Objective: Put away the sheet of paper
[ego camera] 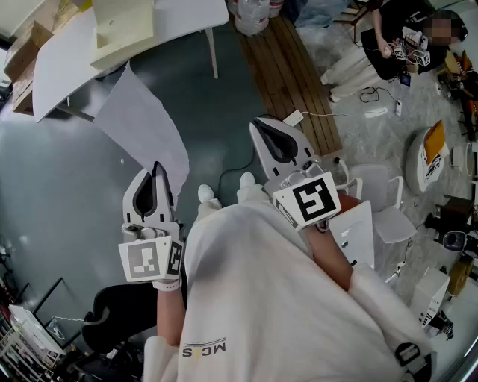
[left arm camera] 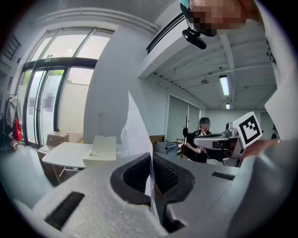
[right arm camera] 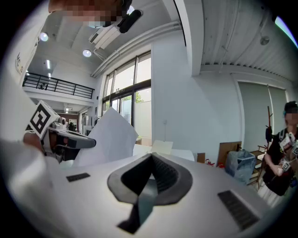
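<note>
The left tool [left arm camera: 151, 159] is clamped tight on 1 edge of the sheet of paper [ego camera: 139, 123], which rises from its jaws over the floor [ego camera: 60, 194]. The right tool [right arm camera: 151, 158] is closed and empty. Farther off, a white surface [ego camera: 183, 21] carries a cream box [ego camera: 123, 30].

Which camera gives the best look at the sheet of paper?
The head view: the whole sheet of paper shows, pinched at its lower edge by the left gripper. The left gripper view sees it edge-on between the jaws; the right gripper view catches part of one face.
</note>
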Available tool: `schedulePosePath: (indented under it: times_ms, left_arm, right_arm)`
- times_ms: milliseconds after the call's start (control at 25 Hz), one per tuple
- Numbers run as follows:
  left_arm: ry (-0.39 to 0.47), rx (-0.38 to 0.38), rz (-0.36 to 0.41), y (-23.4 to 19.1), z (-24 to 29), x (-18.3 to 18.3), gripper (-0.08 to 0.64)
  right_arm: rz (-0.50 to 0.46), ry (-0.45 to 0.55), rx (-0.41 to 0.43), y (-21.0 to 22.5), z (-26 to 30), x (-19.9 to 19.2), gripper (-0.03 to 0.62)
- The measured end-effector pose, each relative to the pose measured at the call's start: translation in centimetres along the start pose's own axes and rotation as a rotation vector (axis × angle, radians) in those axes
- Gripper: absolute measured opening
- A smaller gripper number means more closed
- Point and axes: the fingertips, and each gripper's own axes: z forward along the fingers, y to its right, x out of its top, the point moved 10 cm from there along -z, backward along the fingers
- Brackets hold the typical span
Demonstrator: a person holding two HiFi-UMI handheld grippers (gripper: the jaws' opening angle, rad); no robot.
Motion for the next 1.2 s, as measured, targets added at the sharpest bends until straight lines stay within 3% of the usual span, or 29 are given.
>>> schedulePosePath:
  times_ms: [440, 760, 1000, 1200]
  left_arm:
    - [-0.010, -0.005, 0.034, 3.7, 1.6, 0.8, 0.025]
    - [-0.015, 0.061, 0.091, 5.4, 2.9, 1.9, 0.025]
    - [-0.018, 0.092, 0.073, 3.1, 5.3, 1.4, 0.025]
    - [-0.017, 0.081, 0.040, -2.9, 9.6, 1.0, 0.025]
  right_arm:
    - [0.023, 0.053, -0.019, 3.1, -2.6, -0.5, 0.015]
    - [0.040, 0.062, 0.031, 6.7, -3.1, -2.1, 0.015]
    - [0.029, 0.060, 0.079, 7.1, 1.0, -2.1, 0.015]
    - [0.004, 0.038, 0.100, 6.5, 8.5, -1.6, 0.015]
